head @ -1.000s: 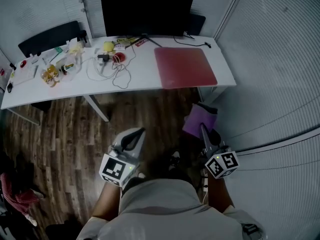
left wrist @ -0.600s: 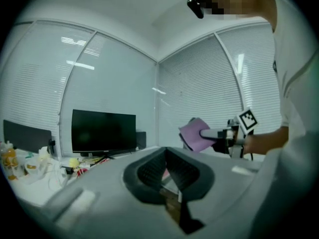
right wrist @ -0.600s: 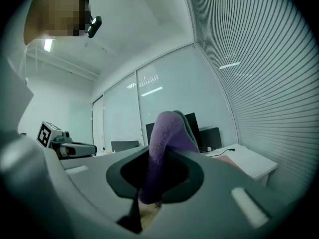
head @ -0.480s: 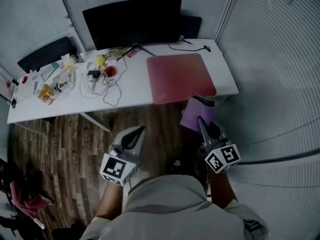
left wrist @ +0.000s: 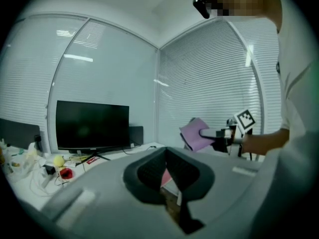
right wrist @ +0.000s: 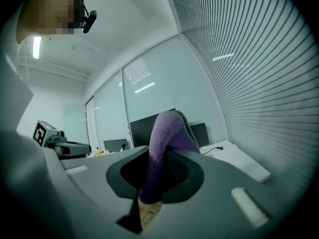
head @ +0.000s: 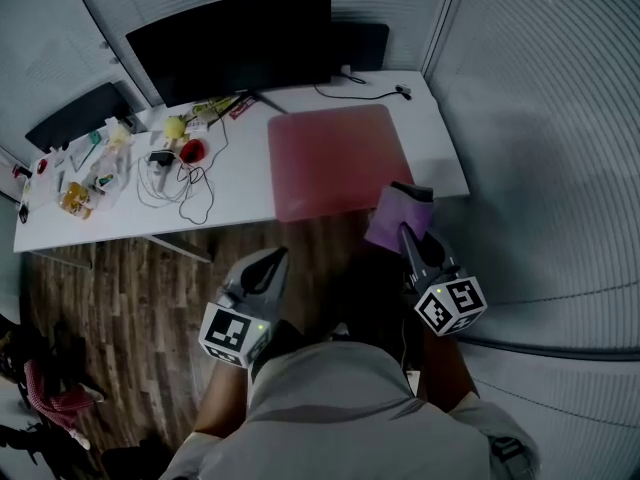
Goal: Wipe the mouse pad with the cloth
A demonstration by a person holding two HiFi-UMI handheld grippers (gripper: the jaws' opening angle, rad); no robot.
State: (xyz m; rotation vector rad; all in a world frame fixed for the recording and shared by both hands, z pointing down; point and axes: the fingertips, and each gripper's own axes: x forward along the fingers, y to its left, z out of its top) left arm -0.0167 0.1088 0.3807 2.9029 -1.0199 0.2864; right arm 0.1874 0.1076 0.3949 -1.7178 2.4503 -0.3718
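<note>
A red mouse pad (head: 335, 158) lies on the right half of the white desk (head: 240, 183). My right gripper (head: 410, 236) is shut on a folded purple cloth (head: 398, 218), held in the air just off the desk's front edge near the pad's right corner. In the right gripper view the cloth (right wrist: 167, 148) stands up between the jaws. My left gripper (head: 270, 264) hangs over the wooden floor, left of the right one, shut and holding nothing. In the left gripper view the cloth (left wrist: 194, 133) and a sliver of the pad (left wrist: 167, 177) show.
A black monitor (head: 230, 43) stands at the back of the desk. Cables (head: 185, 183), a yellow ball (head: 175, 126), a red object (head: 192, 150) and small clutter fill the desk's left half. A dark chair (head: 75, 116) is behind it. Blinds cover the glass walls (head: 540, 118) on the right.
The view has closed in on the desk. My right gripper has carried the purple cloth forward, up to the desk's front edge by the pad. My left gripper keeps its place.
</note>
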